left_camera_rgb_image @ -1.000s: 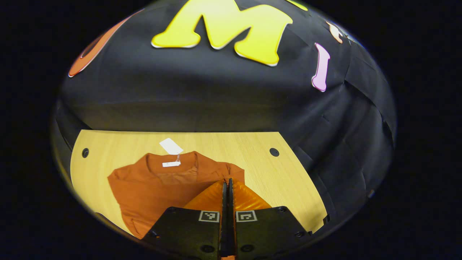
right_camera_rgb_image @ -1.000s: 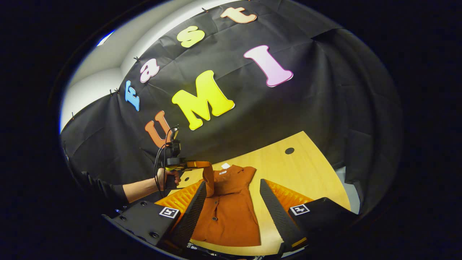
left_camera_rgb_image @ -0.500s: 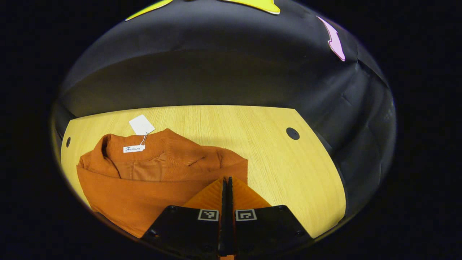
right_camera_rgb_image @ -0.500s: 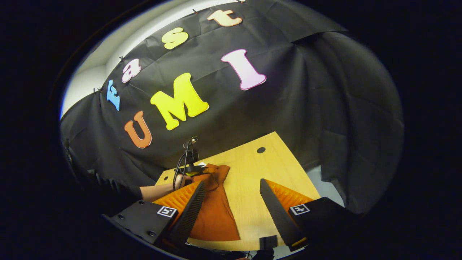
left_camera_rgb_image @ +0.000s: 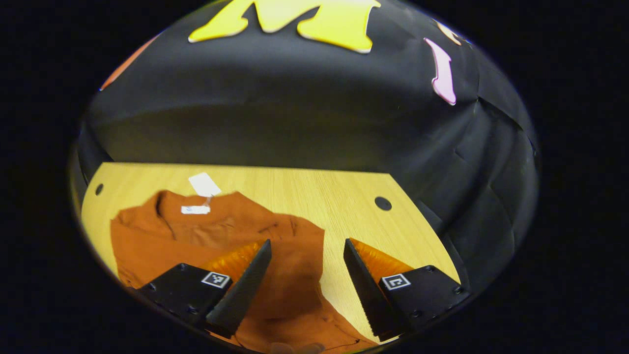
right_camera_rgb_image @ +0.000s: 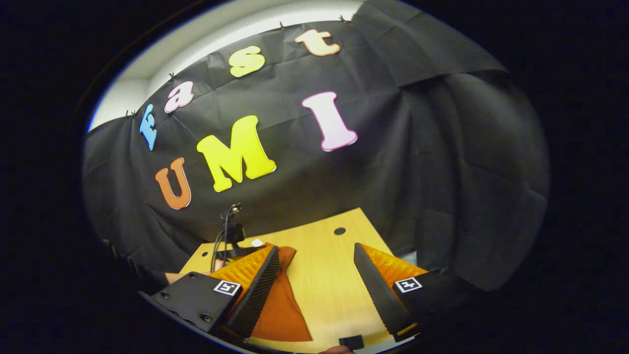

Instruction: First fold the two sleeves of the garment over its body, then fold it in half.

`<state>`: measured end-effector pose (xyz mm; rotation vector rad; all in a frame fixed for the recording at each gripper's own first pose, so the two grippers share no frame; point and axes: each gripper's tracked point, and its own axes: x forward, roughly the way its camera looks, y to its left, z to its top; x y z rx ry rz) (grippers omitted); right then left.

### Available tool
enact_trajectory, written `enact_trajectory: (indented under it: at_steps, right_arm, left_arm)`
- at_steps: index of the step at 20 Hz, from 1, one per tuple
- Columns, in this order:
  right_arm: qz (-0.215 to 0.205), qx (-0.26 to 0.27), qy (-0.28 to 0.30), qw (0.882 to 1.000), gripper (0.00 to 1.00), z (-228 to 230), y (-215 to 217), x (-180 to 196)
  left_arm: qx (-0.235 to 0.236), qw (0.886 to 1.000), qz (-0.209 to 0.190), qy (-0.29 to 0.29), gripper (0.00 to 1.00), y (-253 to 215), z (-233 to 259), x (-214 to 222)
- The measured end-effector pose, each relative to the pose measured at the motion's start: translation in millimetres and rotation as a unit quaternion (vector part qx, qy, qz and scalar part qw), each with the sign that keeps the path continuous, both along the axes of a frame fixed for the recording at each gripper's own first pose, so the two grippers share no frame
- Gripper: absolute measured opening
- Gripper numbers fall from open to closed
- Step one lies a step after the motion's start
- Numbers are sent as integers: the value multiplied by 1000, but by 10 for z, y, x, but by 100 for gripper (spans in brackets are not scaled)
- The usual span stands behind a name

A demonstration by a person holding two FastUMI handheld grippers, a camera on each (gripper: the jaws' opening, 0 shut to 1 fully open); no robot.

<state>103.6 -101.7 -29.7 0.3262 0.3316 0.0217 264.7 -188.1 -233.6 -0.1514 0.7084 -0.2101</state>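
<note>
Left gripper [left_camera_rgb_image: 307, 243]: released, fingers spread above the garment's right edge.
Right gripper [right_camera_rgb_image: 317, 248]: released, over bare table [right_camera_rgb_image: 324, 290].
Garment [left_camera_rgb_image: 221, 236]: flat on the table, at 9 o'clock of the top.
Open room: bare wood from 12 to 3 o'clock, to the far edge.

Garments: one orange garment [left_camera_rgb_image: 206, 241], and there it lies on the table.
Tags: two, a white hang tag [left_camera_rgb_image: 204, 184] and a white neck label [left_camera_rgb_image: 195, 210].
Tables: one wooden table [left_camera_rgb_image: 304, 191].
Table holes: two, a left hole [left_camera_rgb_image: 99, 189] and a right hole [left_camera_rgb_image: 382, 203].
Grippers: two, the left gripper [left_camera_rgb_image: 307, 243] and the right gripper [right_camera_rgb_image: 316, 250], both spread wide.
</note>
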Motion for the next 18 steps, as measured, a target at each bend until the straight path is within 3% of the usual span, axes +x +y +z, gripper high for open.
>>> enact_trajectory:
  at_steps: [3, 4, 6, 7, 9, 11, 14, 18]
  right_arm:
    - [10, -82, -68, 994, 97, 226, -11, 221]
    - [19, -98, -88, 991, 93, 330, 40, 263]
    - [19, -126, -134, 983, 97, 525, 86, 397]
    - [5, -142, -164, 976, 93, 634, 82, 453]
    - [-18, -181, -261, 948, 93, 988, 154, 606]
    - [-24, -164, -313, 935, 96, 1149, 338, 680]
    - [33, -130, -299, 945, 95, 911, 899, 705]
    - [90, -138, -238, 957, 94, 519, 1150, 520]
  left_arm:
    - [2, 993, 36, -108, 98, 235, 1009, -165]
    - [24, 987, 40, -153, 98, 377, 1363, -236]
    - [63, 968, 46, -237, 98, 607, 2055, -420]
    - [65, 962, 53, -260, 98, 692, 2310, -555]
    - [51, 949, 79, -301, 98, 953, 2630, -873]
    - [55, 941, 103, -317, 98, 1224, 2869, -1096]
    - [86, 939, 126, -308, 98, 1628, 2817, -1477]
    - [107, 941, 108, -302, 98, 1849, 2643, -1861]
